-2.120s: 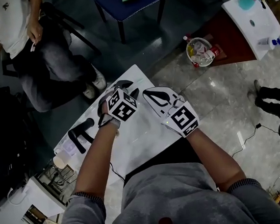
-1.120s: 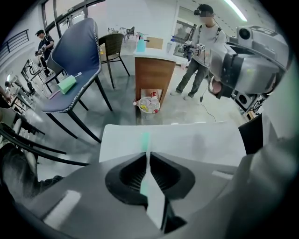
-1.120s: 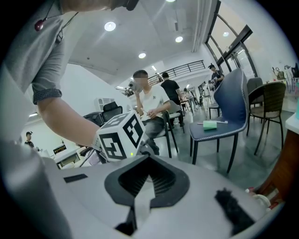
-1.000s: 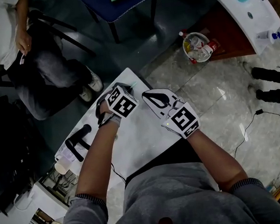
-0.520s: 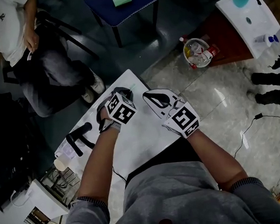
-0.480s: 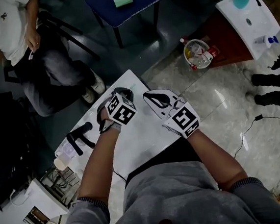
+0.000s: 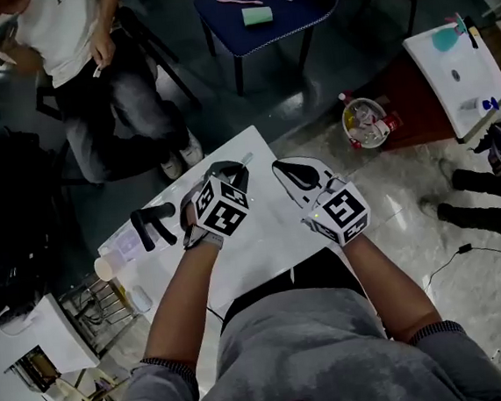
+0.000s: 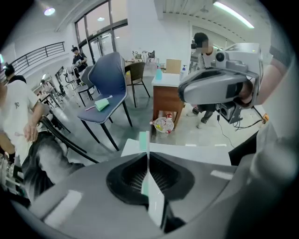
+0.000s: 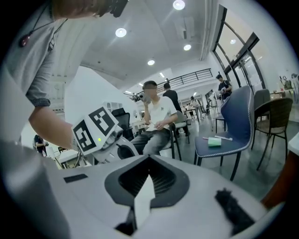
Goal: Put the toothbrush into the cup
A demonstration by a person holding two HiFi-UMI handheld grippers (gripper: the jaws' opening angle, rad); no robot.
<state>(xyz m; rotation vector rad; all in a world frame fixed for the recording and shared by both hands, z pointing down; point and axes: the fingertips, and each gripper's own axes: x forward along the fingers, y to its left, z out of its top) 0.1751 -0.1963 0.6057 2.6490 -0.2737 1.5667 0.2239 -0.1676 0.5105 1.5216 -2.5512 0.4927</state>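
Toothbrush (image 8: 143,138) clamped in the left gripper (image 7: 230,171) over the table (image 7: 265,255).
It was thin and pale with a green head, standing up past the closed jaws along their seam, above the table's far corner. The right gripper (image 7: 296,175) hung just beside it over the table's far right edge, jaws together on nothing. A black tool (image 7: 151,224) lay at the table's left side. Bare white top ran from the grippers back to the person, and floor lay beyond the far edges.
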